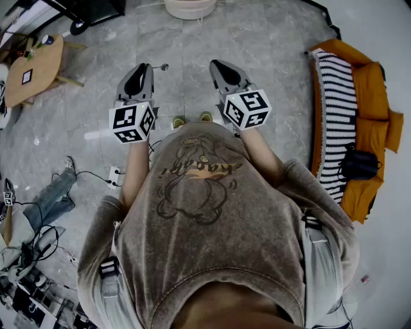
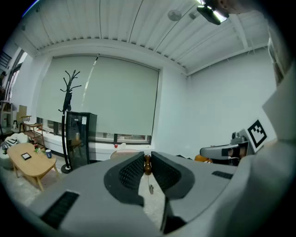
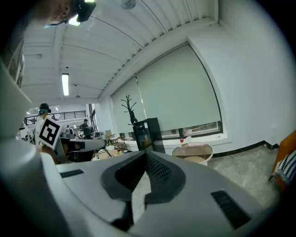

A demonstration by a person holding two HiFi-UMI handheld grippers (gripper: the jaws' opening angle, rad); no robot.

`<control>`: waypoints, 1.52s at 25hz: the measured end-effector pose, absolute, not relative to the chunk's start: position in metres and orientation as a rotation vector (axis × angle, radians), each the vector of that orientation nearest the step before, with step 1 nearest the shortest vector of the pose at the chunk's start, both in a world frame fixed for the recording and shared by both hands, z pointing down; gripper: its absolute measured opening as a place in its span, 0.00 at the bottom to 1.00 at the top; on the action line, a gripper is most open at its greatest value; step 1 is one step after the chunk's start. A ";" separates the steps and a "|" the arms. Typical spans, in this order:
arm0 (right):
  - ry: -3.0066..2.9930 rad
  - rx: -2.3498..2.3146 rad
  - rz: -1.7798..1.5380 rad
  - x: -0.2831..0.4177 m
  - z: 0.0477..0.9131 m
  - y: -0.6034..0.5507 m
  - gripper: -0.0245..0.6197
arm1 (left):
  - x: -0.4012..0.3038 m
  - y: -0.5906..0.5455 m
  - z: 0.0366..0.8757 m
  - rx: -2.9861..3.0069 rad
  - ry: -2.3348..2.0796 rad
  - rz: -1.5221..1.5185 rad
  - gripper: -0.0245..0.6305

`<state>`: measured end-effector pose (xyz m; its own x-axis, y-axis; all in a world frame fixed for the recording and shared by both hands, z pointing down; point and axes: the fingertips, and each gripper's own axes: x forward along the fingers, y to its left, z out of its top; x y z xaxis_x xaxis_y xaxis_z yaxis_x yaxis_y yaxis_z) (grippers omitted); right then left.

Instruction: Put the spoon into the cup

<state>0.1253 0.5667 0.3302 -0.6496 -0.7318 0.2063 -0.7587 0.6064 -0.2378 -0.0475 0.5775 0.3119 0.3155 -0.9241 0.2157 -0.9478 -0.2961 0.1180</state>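
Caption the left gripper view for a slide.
Left gripper shut on the spoon, facing a coat stand and a wooden table across the room.

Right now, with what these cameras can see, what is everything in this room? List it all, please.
spoon: one, brown wooden handle, between the left jaws
low table: one, light wood, far left
sofa: one, orange, right edge
striped throw: one, black and white, on the sofa
bag: one, black, on the sofa
round tub: one, cream, top centre
coat stand: one, black, by the window blind
cabinet: one, black, beside the coat stand
cables: several, black, floor at left
left hand-held gripper: one, grey, shut on the spoon
right hand-held gripper: one, grey, jaws together, empty
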 end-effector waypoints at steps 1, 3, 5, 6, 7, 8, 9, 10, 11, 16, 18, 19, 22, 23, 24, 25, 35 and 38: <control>-2.735 1.272 0.469 0.123 0.331 0.565 0.07 | -0.048 0.576 0.312 2.361 -1.708 0.155 0.13; -2.736 1.268 0.471 0.120 0.331 0.563 0.07 | -0.050 0.573 0.311 2.367 -1.704 0.152 0.13; -2.742 1.264 0.472 0.116 0.332 0.563 0.07 | -0.052 0.571 0.312 2.369 -1.700 0.146 0.13; -2.748 1.262 0.474 0.115 0.332 0.563 0.07 | -0.053 0.569 0.313 2.369 -1.697 0.143 0.13; -2.753 1.263 0.477 0.113 0.332 0.562 0.07 | -0.055 0.568 0.315 2.369 -1.693 0.141 0.13; -2.756 1.267 0.484 0.111 0.333 0.562 0.07 | -0.058 0.566 0.317 2.369 -1.689 0.139 0.13; -2.756 1.273 0.492 0.108 0.335 0.562 0.07 | -0.061 0.564 0.320 2.369 -1.683 0.138 0.13; -2.754 1.282 0.498 0.106 0.336 0.561 0.07 | -0.065 0.561 0.323 2.371 -1.678 0.139 0.13; -2.750 1.292 0.503 0.104 0.339 0.560 0.07 | -0.068 0.559 0.325 2.374 -1.673 0.140 0.13; -2.726 1.346 0.515 0.102 0.350 0.562 0.07 | -0.078 0.554 0.331 2.412 -1.651 0.146 0.13; -2.715 1.372 0.527 0.100 0.353 0.562 0.07 | -0.082 0.551 0.332 2.428 -1.639 0.151 0.13; -2.710 1.381 0.534 0.098 0.354 0.562 0.07 | -0.085 0.550 0.333 2.431 -1.635 0.154 0.13; -2.704 1.384 0.547 0.092 0.357 0.563 0.07 | -0.095 0.547 0.336 2.421 -1.635 0.155 0.13; -2.702 1.382 0.550 0.092 0.359 0.563 0.07 | -0.097 0.545 0.338 2.416 -1.635 0.152 0.13; -2.698 1.380 0.555 0.091 0.360 0.562 0.07 | -0.098 0.542 0.339 2.414 -1.635 0.150 0.13; -2.694 1.379 0.558 0.090 0.362 0.559 0.07 | -0.100 0.538 0.340 2.414 -1.635 0.149 0.13; -2.691 1.345 0.544 0.060 0.367 0.514 0.07 | -0.123 0.493 0.346 2.412 -1.623 0.135 0.13; -2.685 1.338 0.558 0.055 0.372 0.503 0.07 | -0.126 0.484 0.349 2.405 -1.618 0.137 0.13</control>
<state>0.0550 0.5026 0.3717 -0.6119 -0.7538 0.2394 -0.7868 0.5492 -0.2817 -0.1259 0.4839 0.3490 0.3826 -0.8998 0.2096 -0.9223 -0.3584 0.1448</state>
